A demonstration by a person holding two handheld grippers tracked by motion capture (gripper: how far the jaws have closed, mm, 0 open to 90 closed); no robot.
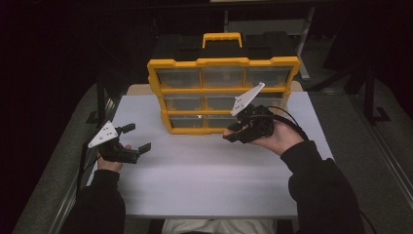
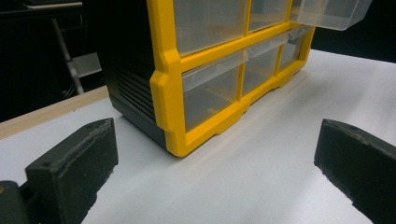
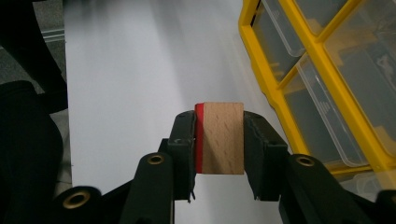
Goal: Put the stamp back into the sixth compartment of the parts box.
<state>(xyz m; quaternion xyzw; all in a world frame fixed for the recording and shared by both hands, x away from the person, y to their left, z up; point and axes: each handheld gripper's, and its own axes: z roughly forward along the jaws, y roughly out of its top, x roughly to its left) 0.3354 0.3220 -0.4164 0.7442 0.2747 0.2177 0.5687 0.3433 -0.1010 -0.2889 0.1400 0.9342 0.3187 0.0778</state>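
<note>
The left gripper (image 1: 130, 139) is resting low over the white table (image 1: 204, 180), its jaws standing wide and empty. Farther in, the right gripper (image 1: 233, 134) is hovering tilted beside the yellow drawer cabinet (image 1: 224, 90), its jaws clamping a wooden block (image 3: 223, 137) with a red face.

Drawer cabinet (image 1: 224, 92) stands on the surface (image 1: 209, 180) toward its far edge, its front facing the person. Left tongs (image 1: 136, 138) hover over the near-left part of the surface, well apart from the cabinet. Right tongs (image 1: 229, 134) sit just before the cabinet's lower right drawers, a wooden block (image 3: 220, 138) clamped between their pads (one drawer (image 2: 332, 13), upper row, stands pulled out in the left gripper view).
</note>
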